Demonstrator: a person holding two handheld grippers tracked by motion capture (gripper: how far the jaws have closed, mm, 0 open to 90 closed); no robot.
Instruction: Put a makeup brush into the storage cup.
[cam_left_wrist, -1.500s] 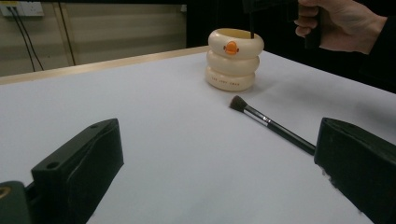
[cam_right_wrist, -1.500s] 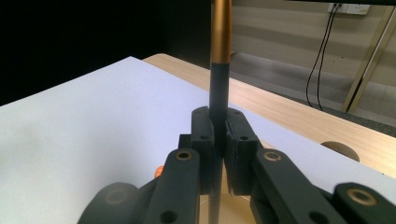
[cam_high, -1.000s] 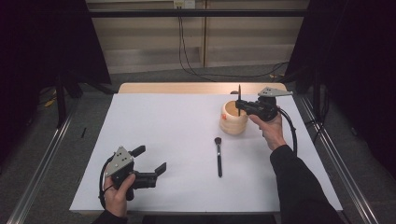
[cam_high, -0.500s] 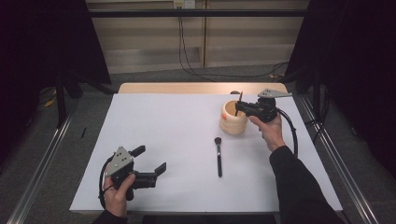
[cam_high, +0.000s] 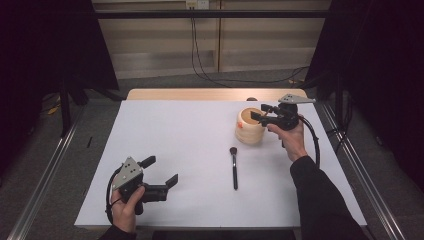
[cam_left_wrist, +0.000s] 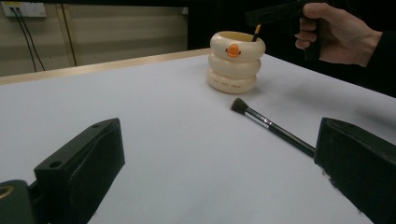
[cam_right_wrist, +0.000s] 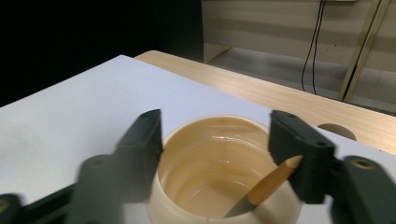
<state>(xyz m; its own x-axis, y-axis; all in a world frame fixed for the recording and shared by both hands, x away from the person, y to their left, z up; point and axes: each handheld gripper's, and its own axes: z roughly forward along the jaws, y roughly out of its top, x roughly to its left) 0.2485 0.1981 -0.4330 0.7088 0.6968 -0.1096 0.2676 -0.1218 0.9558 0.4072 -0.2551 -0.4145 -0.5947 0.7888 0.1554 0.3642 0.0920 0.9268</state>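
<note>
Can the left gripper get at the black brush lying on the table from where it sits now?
Probably yes. The left gripper is open, and bare table lies between it and the black brush. The right gripper is off over the cream cup.

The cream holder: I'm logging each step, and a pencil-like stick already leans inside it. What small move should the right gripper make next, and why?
Probably lift the right gripper straight up. Its jaws have just been opening and the stick leans free inside the cream holder, so that placement looks finished. The black brush on the table seems next.

1 cream holder (cam_high: 249, 128), 2 brushes (cam_high: 233, 167) (cam_right_wrist: 266, 187), 2 grippers (cam_high: 156, 176) (cam_high: 258, 112)
</note>
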